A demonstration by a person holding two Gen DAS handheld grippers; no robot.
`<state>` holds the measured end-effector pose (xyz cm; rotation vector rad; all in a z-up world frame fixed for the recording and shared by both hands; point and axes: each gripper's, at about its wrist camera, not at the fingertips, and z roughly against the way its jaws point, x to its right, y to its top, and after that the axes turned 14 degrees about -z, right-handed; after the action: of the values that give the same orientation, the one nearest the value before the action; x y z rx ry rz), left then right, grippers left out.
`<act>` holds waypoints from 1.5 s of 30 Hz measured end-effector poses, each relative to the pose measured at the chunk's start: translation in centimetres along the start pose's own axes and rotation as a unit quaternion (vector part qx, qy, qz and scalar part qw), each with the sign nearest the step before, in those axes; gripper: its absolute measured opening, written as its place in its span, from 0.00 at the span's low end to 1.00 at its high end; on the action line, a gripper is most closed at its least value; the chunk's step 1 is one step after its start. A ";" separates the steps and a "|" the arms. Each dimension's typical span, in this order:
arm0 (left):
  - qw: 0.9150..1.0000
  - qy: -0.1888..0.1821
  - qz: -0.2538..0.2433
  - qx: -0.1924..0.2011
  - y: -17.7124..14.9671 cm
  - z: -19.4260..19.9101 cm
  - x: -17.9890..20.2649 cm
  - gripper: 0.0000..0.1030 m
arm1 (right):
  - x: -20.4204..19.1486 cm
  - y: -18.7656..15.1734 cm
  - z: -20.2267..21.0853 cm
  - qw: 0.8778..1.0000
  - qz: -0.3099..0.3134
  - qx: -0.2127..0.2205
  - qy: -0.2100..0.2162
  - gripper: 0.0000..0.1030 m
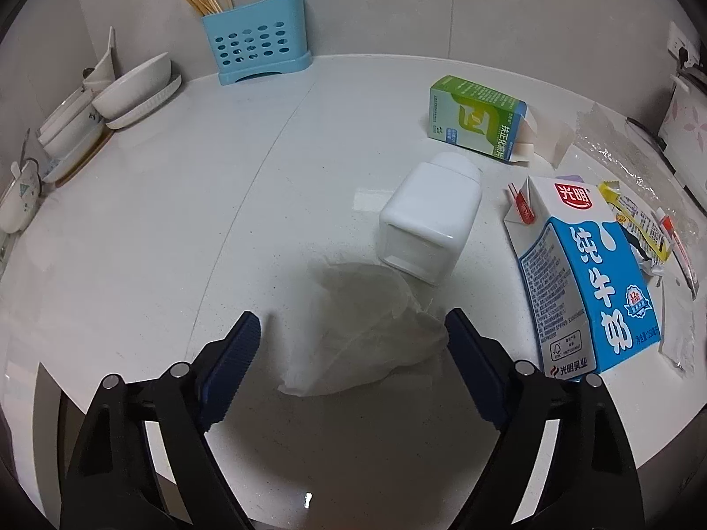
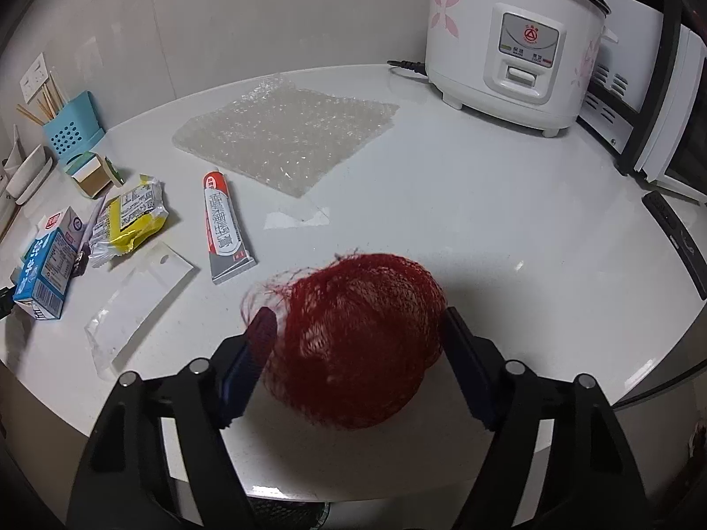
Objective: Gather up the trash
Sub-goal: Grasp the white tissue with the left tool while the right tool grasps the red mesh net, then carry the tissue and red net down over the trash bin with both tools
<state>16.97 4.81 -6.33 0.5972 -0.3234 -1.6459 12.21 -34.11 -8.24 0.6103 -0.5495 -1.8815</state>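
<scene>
Trash on table (image 1: 176, 203): one milk carton (image 1: 587, 282) right | one green box (image 1: 475, 117) | left gripper (image 1: 353, 331) spread around one crumpled tissue (image 1: 362, 331), centre | right gripper (image 2: 358, 331) spread around one red net (image 2: 358, 335).

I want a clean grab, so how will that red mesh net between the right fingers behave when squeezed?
The red mesh net looks bunched and airy, so it will probably crush flat and weigh little. Its open weave may snag on the ribbed fingers.
</scene>
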 end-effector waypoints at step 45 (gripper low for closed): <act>0.997 -0.034 -0.003 0.076 -6.5 10.6 3.2 0.41 | -2.2 -4.8 9.1 0.996 0.035 0.067 0.052 0.30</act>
<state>5.45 1.42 -1.69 0.6566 -0.5001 -1.6595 3.81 -29.45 -3.88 0.7631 -0.6232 -1.7462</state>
